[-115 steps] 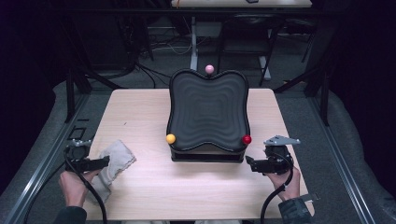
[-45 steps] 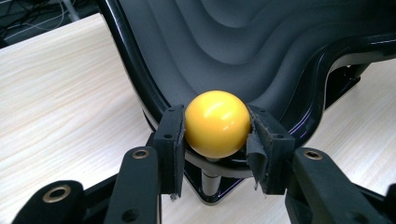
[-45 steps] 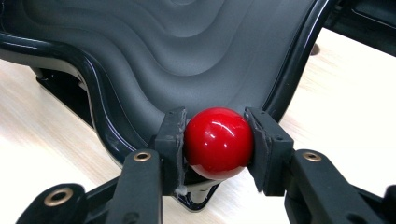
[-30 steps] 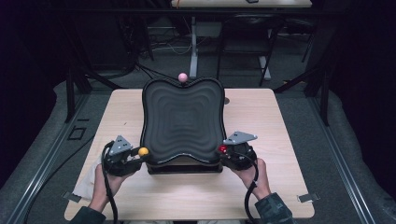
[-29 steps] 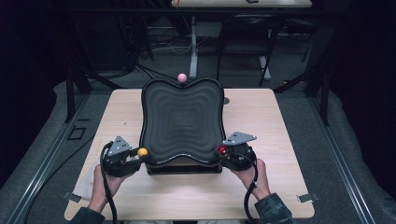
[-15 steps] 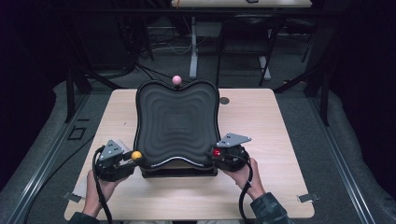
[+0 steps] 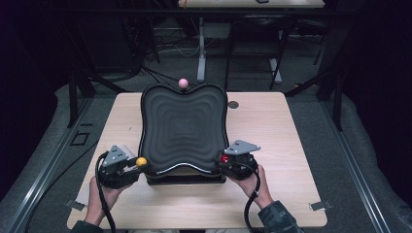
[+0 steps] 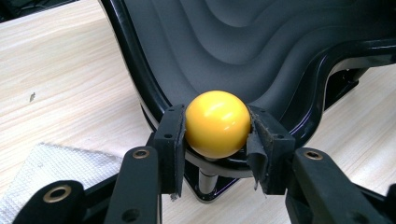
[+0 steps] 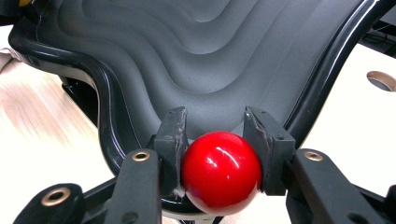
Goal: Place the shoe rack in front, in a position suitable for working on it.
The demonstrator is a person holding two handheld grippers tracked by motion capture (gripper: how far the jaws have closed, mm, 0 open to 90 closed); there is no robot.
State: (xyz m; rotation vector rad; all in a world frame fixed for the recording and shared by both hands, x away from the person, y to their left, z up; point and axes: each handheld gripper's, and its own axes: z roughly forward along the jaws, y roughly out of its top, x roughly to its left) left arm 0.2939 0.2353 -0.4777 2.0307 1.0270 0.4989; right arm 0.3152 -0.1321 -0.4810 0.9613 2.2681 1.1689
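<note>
We see a pale wooden counter [image 7: 291, 145] from above, with a large black rippled tray [image 7: 183, 127] mounted on a dark base near its middle. The tray has a wavy outline and three coloured ball knobs at its rim: a yellow knob [image 7: 141, 162] at the near left corner, a red knob [image 7: 225, 158] at the near right corner, and a pink knob [image 7: 183, 83] at the middle of the far edge.

A person's two hands come in from the near edge, each holding a gripper. We judge the two near knobs to be handles, held one on each side so the tray can be tilted or steered evenly from both corners.

The left gripper [image 8: 216, 135] is clenched on the yellow knob [image 8: 217, 123]: in the left gripper view the ball sits squarely between the two black jaws, both pads pressed against its sides, with its short stem dropping below to the tray's edge. A white cloth [image 8: 51, 172] lies on the counter just beside this gripper.

The right gripper [image 9: 216, 144] is likewise clamped on the red knob [image 9: 220, 171]. In the right gripper view the ball sits between the jaws, slightly low and toward the camera, and both pads touch it. The tray's ridged surface [image 9: 210, 56] rises away beyond the ball.
</note>
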